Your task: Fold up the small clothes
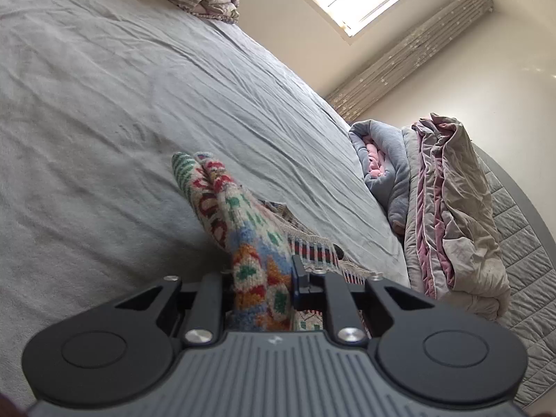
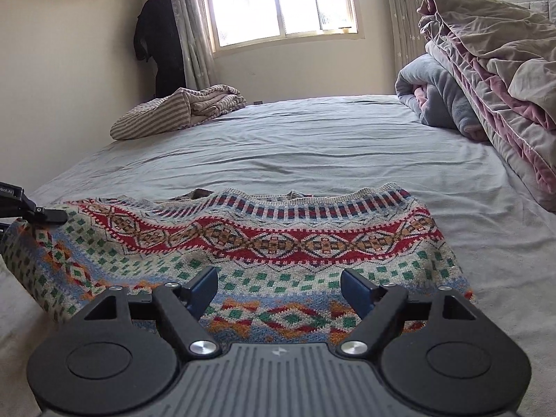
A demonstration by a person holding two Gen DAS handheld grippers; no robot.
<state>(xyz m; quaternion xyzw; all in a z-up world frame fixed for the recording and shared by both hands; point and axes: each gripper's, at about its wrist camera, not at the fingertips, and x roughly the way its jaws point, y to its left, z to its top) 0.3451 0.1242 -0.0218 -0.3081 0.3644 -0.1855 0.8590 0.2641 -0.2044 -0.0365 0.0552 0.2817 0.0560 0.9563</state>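
lying spread across the lower middle of the right wrist frame on the grey bed point(image 2: 312, 146): patterned knit sweater point(image 2: 264, 243). left hand-held gripper point(image 1: 260, 278) clenching a bunched fold of the sweater, lifting it at lower centre of the left wrist frame. right hand-held gripper point(image 2: 278, 285) hovering released, jaws wide apart, just over the sweater's near edge. folded quilts point(image 2: 493, 69) sitting at upper right.

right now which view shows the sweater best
The right wrist view: the sweater lies spread on the bed, its pattern bands and ribbed edge in full sight ahead of the open right gripper. The left wrist view shows only a bunched fold of it, clamped in the left gripper.
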